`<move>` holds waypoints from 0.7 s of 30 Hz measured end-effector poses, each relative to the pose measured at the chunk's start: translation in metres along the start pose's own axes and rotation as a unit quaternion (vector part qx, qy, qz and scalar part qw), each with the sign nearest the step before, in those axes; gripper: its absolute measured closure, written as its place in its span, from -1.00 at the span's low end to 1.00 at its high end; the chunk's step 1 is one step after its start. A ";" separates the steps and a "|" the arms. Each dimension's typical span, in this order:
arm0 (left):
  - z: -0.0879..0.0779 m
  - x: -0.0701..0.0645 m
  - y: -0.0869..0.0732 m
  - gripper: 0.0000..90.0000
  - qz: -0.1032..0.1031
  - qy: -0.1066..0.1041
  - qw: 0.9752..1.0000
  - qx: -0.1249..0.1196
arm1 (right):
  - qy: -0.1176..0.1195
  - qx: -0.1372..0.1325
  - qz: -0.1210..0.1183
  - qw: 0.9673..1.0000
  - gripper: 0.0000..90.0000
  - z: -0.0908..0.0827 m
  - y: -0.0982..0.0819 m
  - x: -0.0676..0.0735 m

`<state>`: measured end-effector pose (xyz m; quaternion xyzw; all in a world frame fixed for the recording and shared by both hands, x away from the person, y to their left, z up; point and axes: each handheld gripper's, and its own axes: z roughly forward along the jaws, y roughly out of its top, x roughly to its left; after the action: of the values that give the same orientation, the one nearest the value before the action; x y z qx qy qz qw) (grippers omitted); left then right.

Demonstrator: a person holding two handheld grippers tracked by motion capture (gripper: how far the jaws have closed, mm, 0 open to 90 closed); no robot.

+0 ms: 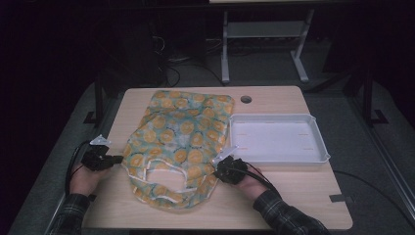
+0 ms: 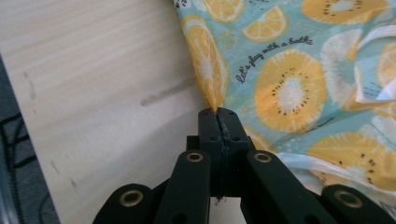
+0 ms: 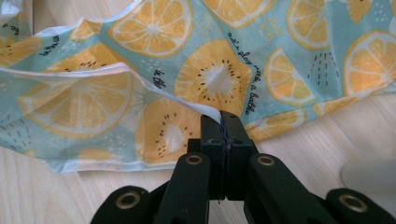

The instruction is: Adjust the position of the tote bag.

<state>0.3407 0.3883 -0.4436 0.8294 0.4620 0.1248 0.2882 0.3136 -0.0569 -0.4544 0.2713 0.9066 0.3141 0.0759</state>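
While the fruit-print garment [image 1: 178,142] lay spread over the table's [image 1: 293,196] left-centre, the left gripper [image 2: 218,113] and right gripper [image 3: 220,116] had each clamped one of its side edges, so gripping looked done, with handling and the white tray [image 1: 320,155] untouched.

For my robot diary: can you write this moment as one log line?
left tongs: shut on teal fruit-print cloth bag edge | right tongs: shut on bag edge | white plastic tray: empty
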 end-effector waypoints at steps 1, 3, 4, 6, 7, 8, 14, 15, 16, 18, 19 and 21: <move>-0.002 -0.001 -0.001 0.99 -0.002 -0.003 1.000 -0.001 | -0.002 0.001 -0.007 1.000 0.98 -0.001 -0.001 -0.001; -0.008 -0.006 -0.006 0.99 -0.007 -0.012 1.000 -0.006 | 0.005 -0.002 -0.011 1.000 0.98 -0.004 -0.003 -0.003; -0.013 -0.012 -0.009 0.99 -0.008 -0.019 1.000 -0.009 | 0.007 -0.001 -0.016 1.000 0.98 -0.008 -0.004 -0.005; -0.016 -0.014 -0.010 0.99 -0.009 -0.021 1.000 -0.011 | 0.008 -0.002 -0.016 1.000 0.98 -0.009 -0.005 -0.005; -0.018 -0.017 -0.012 0.99 -0.010 -0.024 1.000 -0.012 | 0.009 -0.001 -0.015 1.000 0.98 -0.010 -0.006 -0.006; -0.021 -0.023 -0.015 0.99 -0.009 -0.028 0.999 -0.011 | 0.011 0.001 -0.017 1.000 0.98 -0.012 -0.008 -0.007; -0.030 -0.037 -0.025 0.99 -0.006 -0.039 0.999 -0.012 | 0.020 0.003 -0.022 1.000 0.98 -0.019 -0.015 -0.014; -0.031 -0.039 -0.027 0.99 -0.007 -0.042 0.999 -0.012 | 0.023 0.001 -0.019 1.000 0.98 -0.021 -0.017 -0.015; -0.034 -0.044 -0.030 0.99 -0.011 -0.047 0.999 -0.016 | 0.026 0.000 -0.016 1.000 0.97 -0.024 -0.019 -0.018; -0.036 -0.046 -0.032 0.99 -0.011 -0.050 0.999 -0.017 | 0.028 -0.002 -0.017 0.999 0.97 -0.027 -0.021 -0.019; -0.037 -0.048 -0.034 0.99 -0.008 -0.052 0.998 -0.015 | 0.028 -0.002 -0.017 0.999 0.97 -0.027 -0.021 -0.019; -0.039 -0.053 -0.038 0.99 -0.009 -0.057 0.998 -0.015 | 0.036 -0.004 -0.018 0.999 0.97 -0.030 -0.023 -0.019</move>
<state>0.2670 0.3733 -0.4318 0.8267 0.4502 0.0819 0.3273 0.3103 -0.0980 -0.4455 0.2431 0.9121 0.3262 0.0504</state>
